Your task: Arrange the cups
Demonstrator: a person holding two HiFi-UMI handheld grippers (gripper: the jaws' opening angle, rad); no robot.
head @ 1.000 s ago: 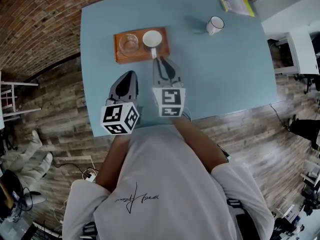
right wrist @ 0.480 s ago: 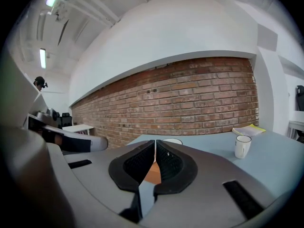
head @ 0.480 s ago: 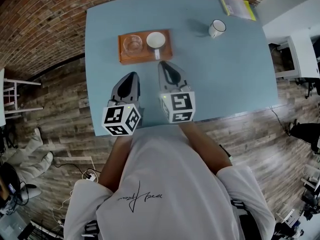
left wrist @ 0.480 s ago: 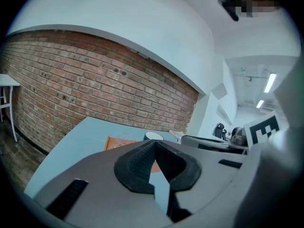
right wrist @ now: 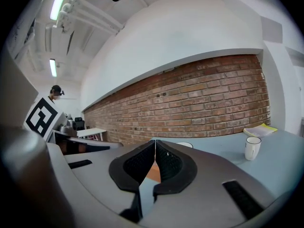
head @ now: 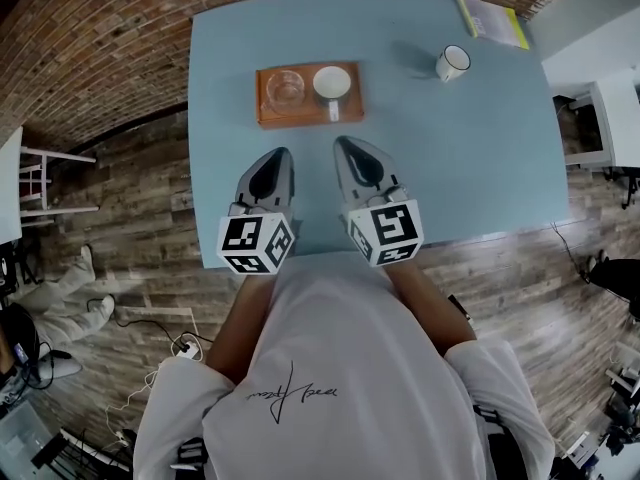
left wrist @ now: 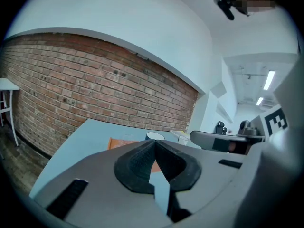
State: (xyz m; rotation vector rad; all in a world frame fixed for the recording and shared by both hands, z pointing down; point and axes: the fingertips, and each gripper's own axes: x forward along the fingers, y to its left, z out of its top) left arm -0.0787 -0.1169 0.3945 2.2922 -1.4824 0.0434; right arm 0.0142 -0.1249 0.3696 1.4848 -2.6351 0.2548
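Left tongs (head: pixel 278 154): were held pressed together, nothing pinched, over the near part of the blue surface (head: pixel 450 168).
Right tongs (head: pixel 342 141): had just been closed further and were pressed together, with nothing between them, just short of the tray.
Wooden tray (head: pixel 308 119): was set beyond both tips.
Glass cup (head: pixel 285 90): was seated in the tray's left half.
White cup (head: pixel 331 82): was seated in the tray's right half.
White mug (head: pixel 452 63): was stood alone, well apart to the tray's right.
Book (head: pixel 493 20): was laid at the far right corner.

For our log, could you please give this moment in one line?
left gripper: shut, empty; right gripper: just closed, empty; tray: glass, cup; mug: off-tray
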